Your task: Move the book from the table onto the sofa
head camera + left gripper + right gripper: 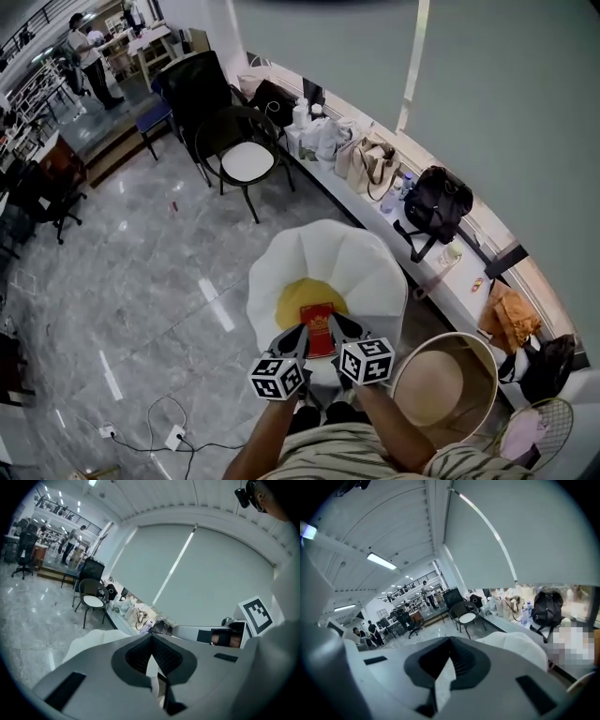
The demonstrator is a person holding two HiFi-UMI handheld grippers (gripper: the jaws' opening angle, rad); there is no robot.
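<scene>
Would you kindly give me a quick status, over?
Left gripper, right gripper shut, empty. Red book on sofa, yellow centre. Nothing in the way.

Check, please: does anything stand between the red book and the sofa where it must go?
Nothing visible does. The red book already appears to lie on the yellow seat of the white sofa. The left gripper and the right gripper are shut and empty, at its near edge.

shirt (356, 452): striped | left hand-held gripper (303, 330), right hand-held gripper (335, 322): grey, black-white marker cubes (278, 377)
</scene>
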